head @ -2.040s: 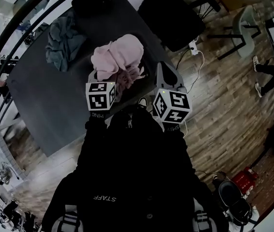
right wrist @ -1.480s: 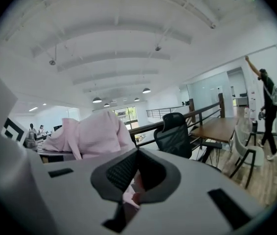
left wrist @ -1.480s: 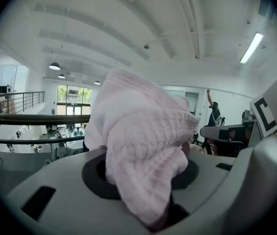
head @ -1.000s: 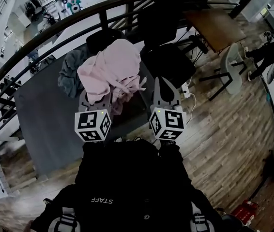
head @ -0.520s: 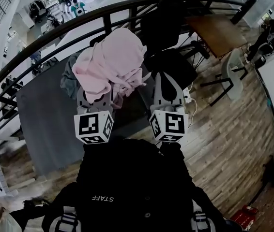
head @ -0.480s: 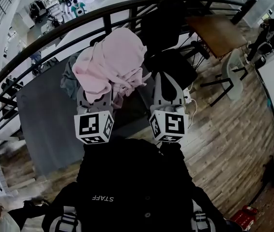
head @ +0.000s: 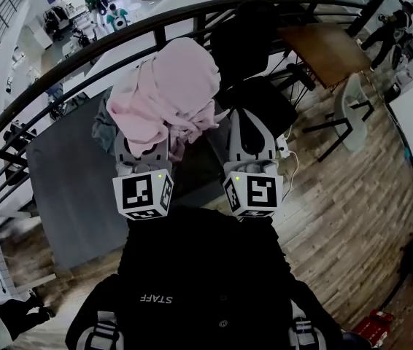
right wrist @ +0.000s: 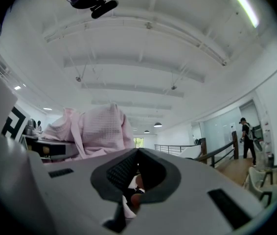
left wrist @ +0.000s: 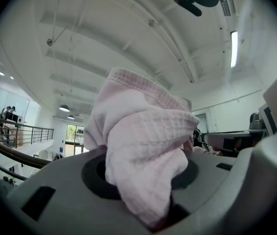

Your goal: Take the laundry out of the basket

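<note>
One pink garment (head: 168, 86) hangs pinched in my left gripper (head: 143, 143), right gripper (head: 245, 119) pressed together; next I'd lay it on the tabletop (head: 68, 188).

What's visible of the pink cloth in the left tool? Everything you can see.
The pink waffle-weave cloth is pale pink and soft-looking, with a fine grid texture and a ribbed hem along one edge. It is bunched and crumpled, not spread out. The left tool is shut on a fold of it and points up toward the ceiling, so the bulk mounds above the jaws and loose folds droop over them. The right tool is close beside it; contact there is unclear.
</note>
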